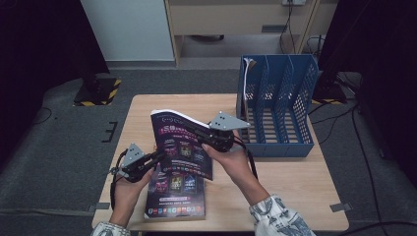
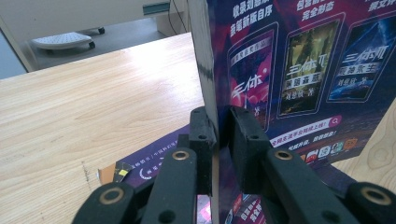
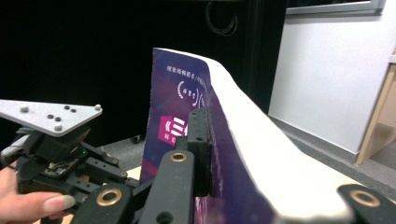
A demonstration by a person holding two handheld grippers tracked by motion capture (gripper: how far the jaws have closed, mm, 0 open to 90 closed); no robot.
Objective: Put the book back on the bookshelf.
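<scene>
Glossy purple booklet (image 1: pixel 179 142) held raised over the wooden desk (image 1: pixel 295 182); left gripper (image 1: pixel 158 156) and right gripper (image 1: pixel 196 132) jaws both clamp its thin edges.

Glossy paper booklet (image 1: pixel 182 142); matt, grained wooden table (image 1: pixel 295 182).

Purple booklet (image 1: pixel 179 142) upright, another (image 1: pixel 176 196) flat

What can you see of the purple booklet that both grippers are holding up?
The purple booklet is thin and glossy, with a dark purple cover showing white Chinese text and three small book-cover pictures; its pages are white. It is lifted and tilted above the table, over another similar booklet lying flat. The left gripper pinches its lower edge, the right gripper its upper part, both shut on it.
</scene>
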